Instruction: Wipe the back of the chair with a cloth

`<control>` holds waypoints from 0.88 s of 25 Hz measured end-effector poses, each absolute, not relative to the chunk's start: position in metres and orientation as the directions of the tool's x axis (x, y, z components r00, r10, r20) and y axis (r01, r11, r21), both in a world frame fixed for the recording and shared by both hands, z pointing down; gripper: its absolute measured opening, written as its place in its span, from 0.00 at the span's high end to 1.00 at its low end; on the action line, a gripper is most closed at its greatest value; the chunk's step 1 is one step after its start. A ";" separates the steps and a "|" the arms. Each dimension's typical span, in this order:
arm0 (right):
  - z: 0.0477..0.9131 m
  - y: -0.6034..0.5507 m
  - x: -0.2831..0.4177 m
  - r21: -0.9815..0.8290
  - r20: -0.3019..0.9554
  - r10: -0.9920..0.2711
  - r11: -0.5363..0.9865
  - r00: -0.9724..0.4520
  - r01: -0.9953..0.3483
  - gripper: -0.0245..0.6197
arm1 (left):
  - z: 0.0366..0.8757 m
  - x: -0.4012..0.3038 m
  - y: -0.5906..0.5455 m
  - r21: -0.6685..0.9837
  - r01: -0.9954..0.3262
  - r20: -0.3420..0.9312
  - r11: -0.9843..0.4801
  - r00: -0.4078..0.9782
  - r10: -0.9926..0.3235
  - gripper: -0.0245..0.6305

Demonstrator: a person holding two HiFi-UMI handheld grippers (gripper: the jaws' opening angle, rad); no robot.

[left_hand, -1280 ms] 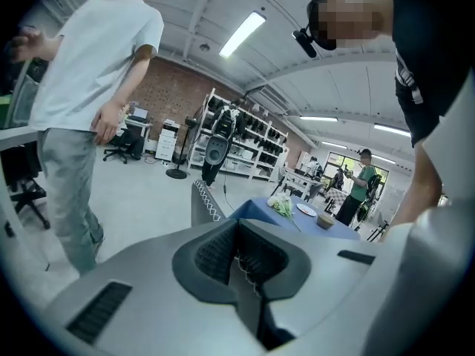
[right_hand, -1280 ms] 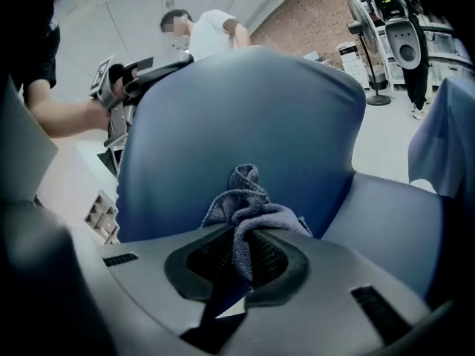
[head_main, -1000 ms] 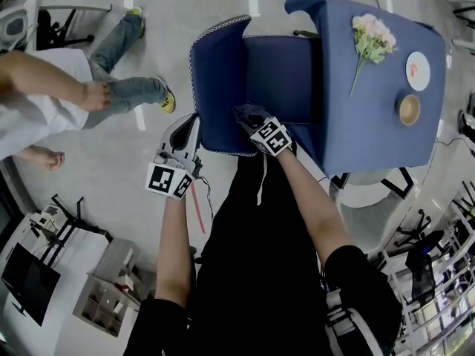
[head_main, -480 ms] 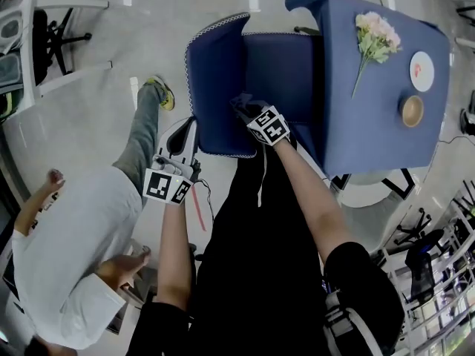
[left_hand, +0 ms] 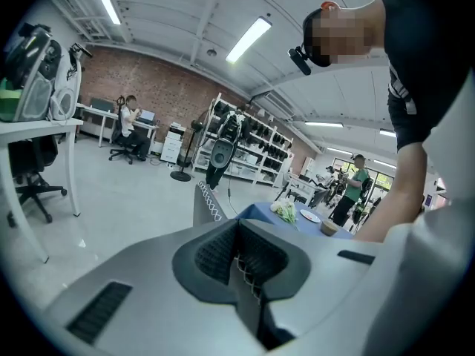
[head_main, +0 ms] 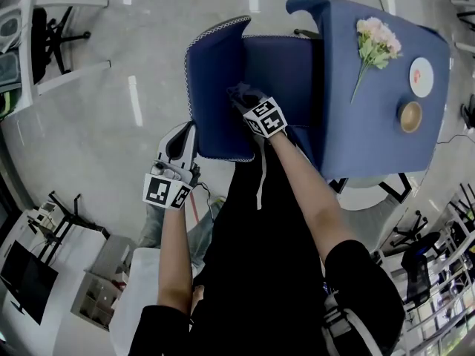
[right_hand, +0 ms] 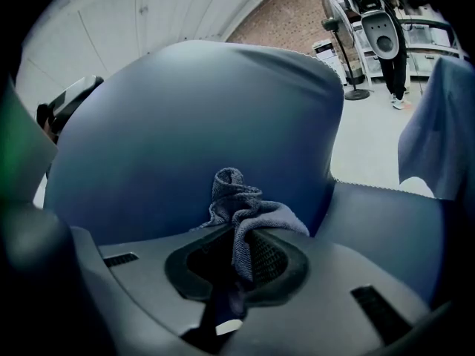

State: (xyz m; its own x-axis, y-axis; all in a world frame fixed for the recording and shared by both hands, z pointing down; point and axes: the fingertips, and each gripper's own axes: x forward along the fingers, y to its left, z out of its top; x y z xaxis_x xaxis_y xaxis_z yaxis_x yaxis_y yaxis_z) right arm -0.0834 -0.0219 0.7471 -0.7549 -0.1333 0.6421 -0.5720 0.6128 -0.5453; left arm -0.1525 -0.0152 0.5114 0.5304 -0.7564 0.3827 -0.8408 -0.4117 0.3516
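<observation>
The blue chair stands before me in the head view, its curved back [head_main: 211, 87] trimmed in white. My right gripper [head_main: 239, 96] is shut on a grey cloth [head_main: 237, 93] and holds it against the inner face of the chair back. In the right gripper view the crumpled cloth [right_hand: 241, 206] sticks up from between the jaws of the right gripper [right_hand: 237, 254], right in front of the blue backrest [right_hand: 185, 124]. My left gripper [head_main: 180, 141] is shut and empty, held outside the chair's left edge. In its own view the left gripper [left_hand: 241, 262] points past the chair's trimmed edge [left_hand: 208, 203].
A table under a blue cloth [head_main: 378, 139] touches the chair's right side, bearing flowers [head_main: 375, 39], a plate [head_main: 420, 76] and a cup [head_main: 410, 116]. A white desk with an office chair [head_main: 44, 28] stands far left. A person in jeans [head_main: 194, 232] is close behind my left arm.
The person in the white shirt has walked from the left to behind my left arm. My right gripper has slid the cloth a little further up the chair back.
</observation>
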 end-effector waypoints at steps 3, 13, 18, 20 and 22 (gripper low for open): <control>0.747 -0.033 -0.084 -0.540 0.641 -0.142 0.614 -0.754 -0.575 0.87 | 0.512 -0.153 -0.015 0.352 -0.841 0.381 -0.410 0.529 -0.758 0.93; 0.749 -0.075 -0.083 -0.492 0.636 -0.211 0.630 -0.742 -0.601 0.87 | 0.513 -0.151 -0.017 0.340 -0.843 0.383 -0.417 0.529 -0.757 0.93; 0.747 -0.102 -0.086 -0.467 0.623 -0.266 0.627 -0.735 -0.623 0.87 | 0.514 -0.152 -0.017 0.326 -0.844 0.389 -0.425 0.530 -0.754 0.93; 0.748 -0.111 -0.087 -0.457 0.621 -0.273 0.635 -0.734 -0.623 0.87 | 0.514 -0.152 -0.017 0.324 -0.844 0.389 -0.429 0.532 -0.752 0.93; 0.749 -0.122 -0.084 -0.447 0.618 -0.295 0.631 -0.729 -0.634 0.87 | 0.514 -0.152 -0.017 0.320 -0.843 0.387 -0.432 0.532 -0.753 0.93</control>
